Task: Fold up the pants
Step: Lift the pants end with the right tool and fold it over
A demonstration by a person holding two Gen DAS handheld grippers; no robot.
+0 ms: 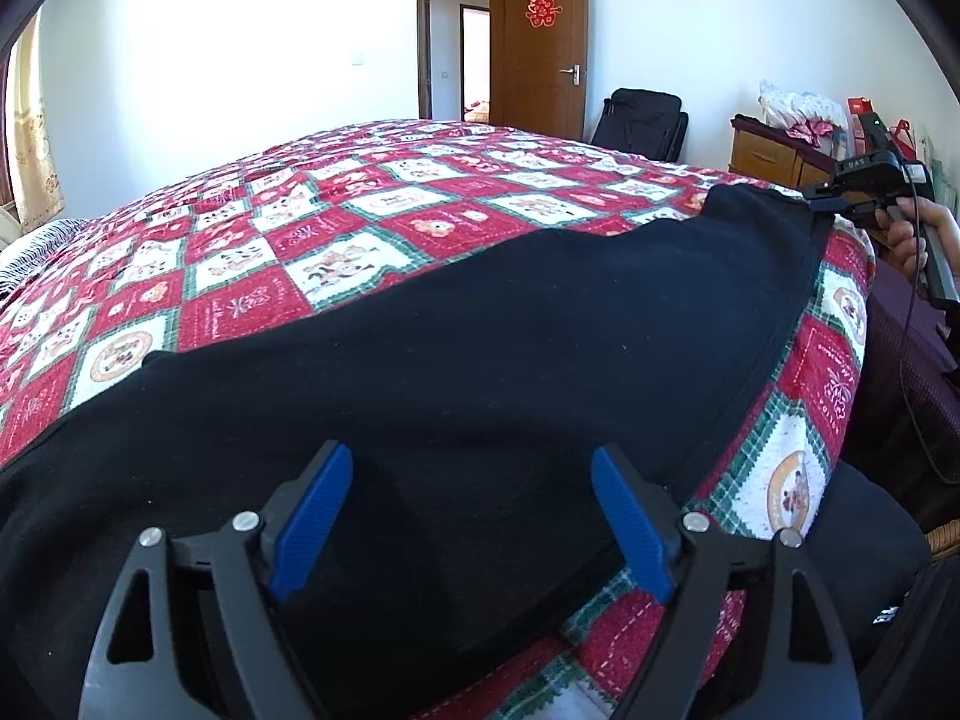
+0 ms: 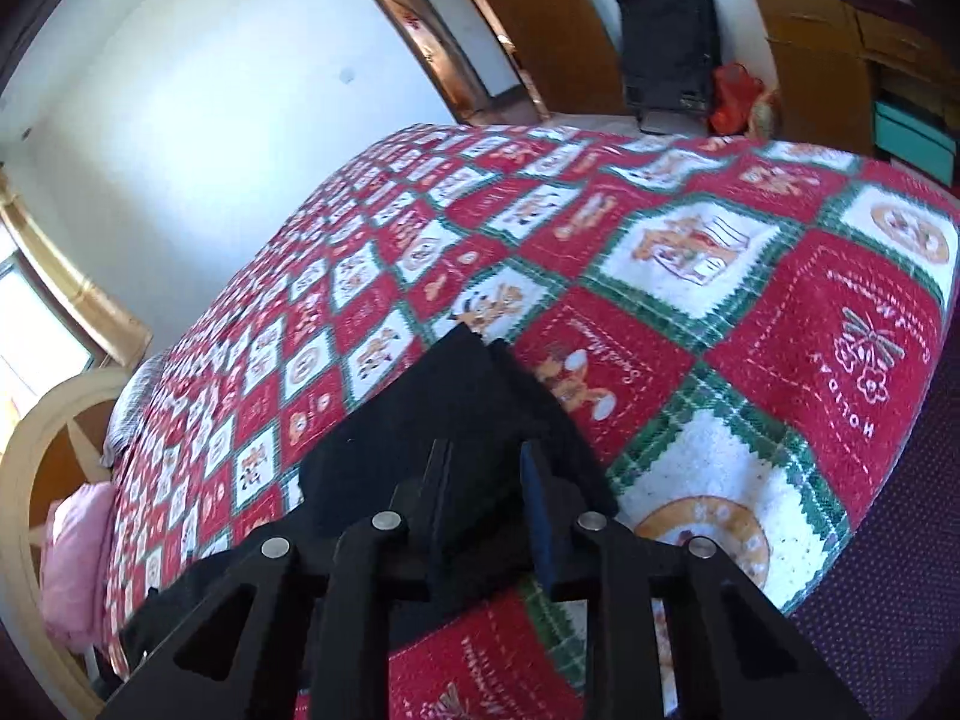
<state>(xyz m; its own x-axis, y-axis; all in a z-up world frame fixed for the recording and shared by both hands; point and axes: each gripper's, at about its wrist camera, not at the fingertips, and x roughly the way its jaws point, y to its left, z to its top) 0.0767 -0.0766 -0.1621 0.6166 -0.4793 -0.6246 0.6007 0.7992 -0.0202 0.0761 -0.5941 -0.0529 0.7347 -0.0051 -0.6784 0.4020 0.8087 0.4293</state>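
Black pants (image 1: pixel 480 330) lie spread lengthwise on a red, white and green patchwork quilt (image 1: pixel 360 210), near the bed's edge. My left gripper (image 1: pixel 471 456) hovers over the near end of the pants, its blue pads (image 1: pixel 318 516) wide apart and nothing pinched between them. At the far end, a hand (image 1: pixel 906 234) holds my right gripper (image 1: pixel 825 204) at the corner of the cloth. In the right wrist view, the right gripper (image 2: pixel 487 450) has its fingers close together with a bunched fold of the black pants (image 2: pixel 420 420) filling the gap between them.
The quilt (image 2: pixel 720 300) drops off at the bed's edge to a dark purple floor (image 2: pixel 900 600). A pink pillow (image 2: pixel 78 570) and a headboard (image 2: pixel 36 450) are at one end. A black bag (image 1: pixel 642 120), a wooden cabinet (image 1: pixel 768 156) and an open door (image 1: pixel 540 42) stand beyond.
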